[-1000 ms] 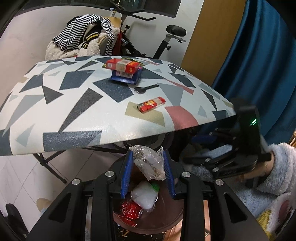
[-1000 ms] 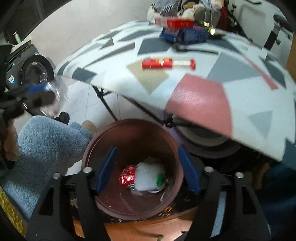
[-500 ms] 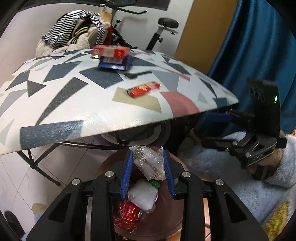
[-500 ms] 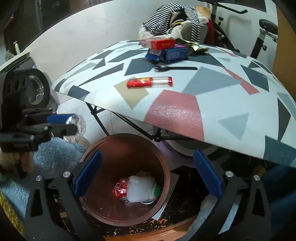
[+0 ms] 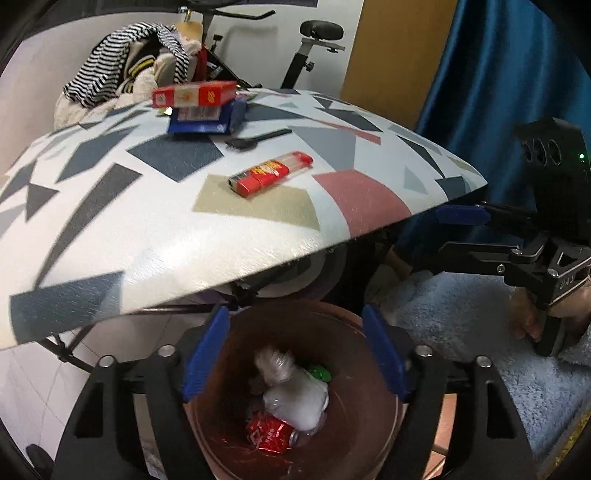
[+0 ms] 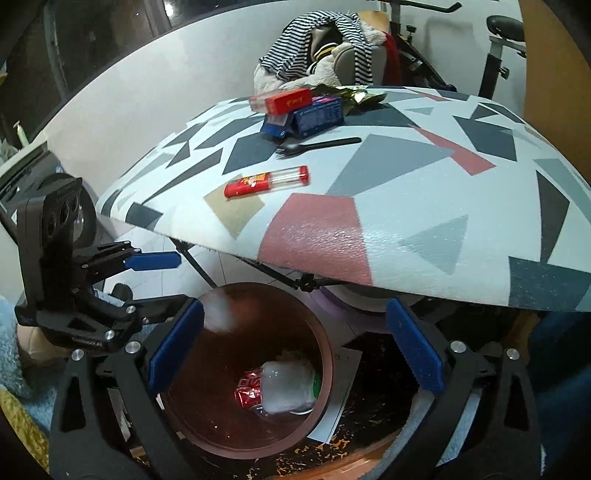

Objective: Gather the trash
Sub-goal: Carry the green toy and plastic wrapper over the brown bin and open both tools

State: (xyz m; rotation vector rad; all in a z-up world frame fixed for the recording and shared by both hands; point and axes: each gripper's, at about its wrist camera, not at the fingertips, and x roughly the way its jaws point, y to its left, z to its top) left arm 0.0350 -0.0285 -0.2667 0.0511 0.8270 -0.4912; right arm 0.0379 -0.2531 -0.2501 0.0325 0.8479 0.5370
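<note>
My left gripper (image 5: 295, 354) hangs over the brown bin (image 5: 369, 321) with its jaws opening. A crumpled clear wrapper (image 5: 275, 363) falls, blurred, from between them, touching neither pad; it also shows in the right wrist view, wrapper (image 6: 218, 314). In the bin lie a crushed red can (image 5: 271, 434) and a clear bottle (image 5: 299, 398). My right gripper (image 6: 295, 347) is open and holds nothing above the bin (image 6: 325, 350). On the patterned table (image 5: 110, 240) lie a red tube pack (image 5: 269, 177), a black fork (image 5: 255, 140) and a red box (image 5: 194, 96) on a blue box (image 5: 207, 120).
The table's edge overhangs the bin's far side. Behind it stand an exercise bike (image 5: 317, 33) and a chair piled with striped clothes (image 5: 122, 77). A blue curtain (image 5: 517, 74) hangs at right. A fluffy blue sleeve (image 5: 461, 314) lies beside the bin.
The left jaws have opened and let go of the clear wrapper, which drops toward the bin. The left gripper sank closer to the bin. The right jaws widened.
</note>
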